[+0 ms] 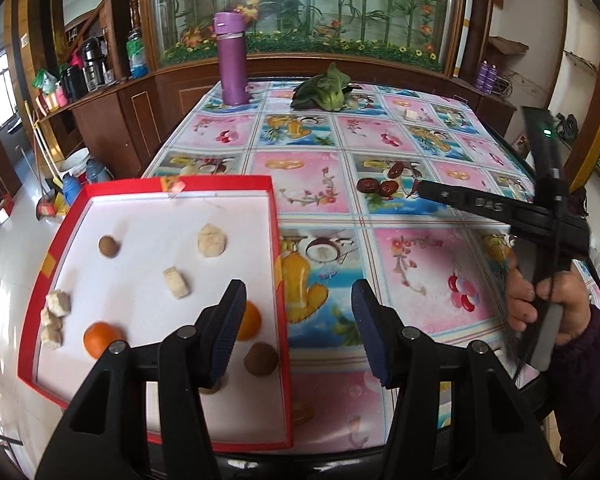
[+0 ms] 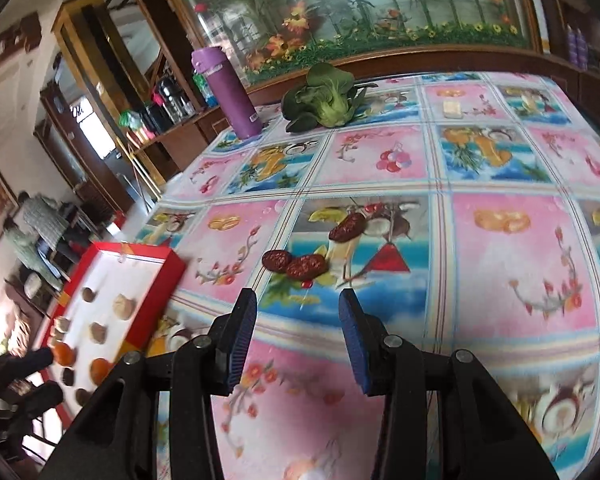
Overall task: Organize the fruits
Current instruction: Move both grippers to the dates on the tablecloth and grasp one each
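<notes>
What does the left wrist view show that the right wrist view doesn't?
Only the left wrist view shows the right tool from outside, with the hand gripping it. Only the right wrist view shows people standing in the background. Both show the red box holding fruit, three red dates on the tablecloth, the purple bottle and the leafy green.

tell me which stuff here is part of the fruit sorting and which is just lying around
Part of the job: red box, two oranges, brown round fruits, three red dates on the table, both open grippers.

Just lying about: purple flask, leafy greens, patterned tablecloth.
</notes>
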The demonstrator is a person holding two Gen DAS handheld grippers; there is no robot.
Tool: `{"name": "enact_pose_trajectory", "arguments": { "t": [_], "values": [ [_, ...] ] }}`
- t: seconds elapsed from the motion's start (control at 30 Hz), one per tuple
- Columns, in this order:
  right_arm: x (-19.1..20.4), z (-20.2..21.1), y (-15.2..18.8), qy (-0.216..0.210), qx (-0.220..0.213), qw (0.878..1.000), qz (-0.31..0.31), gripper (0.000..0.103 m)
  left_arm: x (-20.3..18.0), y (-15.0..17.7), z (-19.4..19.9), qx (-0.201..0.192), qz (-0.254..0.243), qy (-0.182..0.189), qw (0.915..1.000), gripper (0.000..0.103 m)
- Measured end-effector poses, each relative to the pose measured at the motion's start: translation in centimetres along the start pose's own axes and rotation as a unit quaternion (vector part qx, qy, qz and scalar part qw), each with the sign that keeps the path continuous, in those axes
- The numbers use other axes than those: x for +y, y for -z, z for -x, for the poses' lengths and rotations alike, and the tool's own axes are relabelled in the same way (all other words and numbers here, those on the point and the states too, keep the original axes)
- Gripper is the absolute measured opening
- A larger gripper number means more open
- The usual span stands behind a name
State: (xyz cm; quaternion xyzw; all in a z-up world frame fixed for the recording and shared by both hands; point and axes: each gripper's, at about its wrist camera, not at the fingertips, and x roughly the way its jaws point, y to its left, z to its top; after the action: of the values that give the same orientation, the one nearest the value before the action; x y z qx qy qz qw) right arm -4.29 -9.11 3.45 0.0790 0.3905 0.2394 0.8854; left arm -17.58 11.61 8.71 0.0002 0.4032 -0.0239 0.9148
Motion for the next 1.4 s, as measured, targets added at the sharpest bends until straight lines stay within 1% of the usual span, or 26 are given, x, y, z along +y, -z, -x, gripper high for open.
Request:
{"name": "enact_pose_trajectory", "arguments": {
  "t": [0.1,0.27,0.37,0.4,0.5,0.63,0.67,0.73,0.83,0.93,1.0,1.07,1.13,1.27,1.4],
  "values": [
    [0.2,-2.0,-0.7,0.014,0.019,1.0,0.019,0.042,-0.5,-1.1,-0.3,-0.002,-0.009,-0.006,0.9999,0.056],
    [0.4,-4.5,-1.2,0.038,0.041,0.998,0.038,0.041,-1.1,-2.5,-0.6,-0.007,-0.016,-0.003,0.9998,0.056],
    [1.2,-5.2,-1.3,0.053,0.044,0.996,0.059,0.041,-1.4,-3.2,-1.3,-0.003,-0.019,-0.002,0.9998,0.056],
    [1.5,-5.4,-1.4,0.061,0.046,0.995,0.07,0.04,-1.5,-3.4,-1.6,0.0,-0.021,-0.003,0.9998,0.056],
    [1.8,-5.9,-1.7,0.073,0.049,0.993,0.083,0.03,-1.8,-4.2,-2.5,0.006,-0.026,-0.008,0.9996,0.056],
    [1.3,-5.6,-1.7,0.075,0.05,0.992,0.091,0.03,-2.2,-5.5,-4.0,0.015,-0.025,-0.012,0.9995,0.056],
    [0.9,-5.4,-1.8,0.075,0.05,0.992,0.085,0.03,-2.3,-6.0,-4.6,0.017,-0.023,-0.013,0.9995,0.056],
    [-0.5,-4.9,-2.5,0.064,0.052,0.995,0.053,0.03,-2.8,-6.7,-5.6,0.02,-0.023,-0.018,0.9994,0.056],
    [-3.4,-3.4,-3.6,0.039,0.037,0.998,-0.018,0.03,-4.1,-7.6,-7.5,0.024,-0.033,-0.022,0.9989,0.056],
    [-6.4,-2.1,-4.4,0.011,0.02,0.995,-0.095,0.03,-5.8,-8.3,-9.7,0.025,-0.048,-0.023,0.9983,0.056],
    [-7.9,-1.6,-4.6,0.005,0.011,0.992,-0.128,0.03,-6.7,-8.6,-11.5,0.031,-0.06,-0.029,0.9973,0.057],
    [-8.7,-1.2,-4.8,0.011,0.005,0.989,-0.146,0.03,-7.4,-8.9,-13.1,0.033,-0.067,-0.028,0.9968,0.057],
    [-9.2,-1.1,-4.9,0.004,0.003,0.986,-0.164,0.03,-7.9,-9.0,-14.4,0.038,-0.072,-0.029,0.9963,0.057],
    [-9.0,-1.2,-4.9,-0.002,0.008,0.986,-0.167,0.03,-8.1,-9.4,-16.5,0.054,-0.067,-0.019,0.9961,0.057],
    [-9.0,-1.1,-5.0,-0.006,0.006,0.986,-0.169,0.03,-8.4,-9.5,-17.8,0.067,-0.062,-0.008,0.9958,0.055]
  ]
}}
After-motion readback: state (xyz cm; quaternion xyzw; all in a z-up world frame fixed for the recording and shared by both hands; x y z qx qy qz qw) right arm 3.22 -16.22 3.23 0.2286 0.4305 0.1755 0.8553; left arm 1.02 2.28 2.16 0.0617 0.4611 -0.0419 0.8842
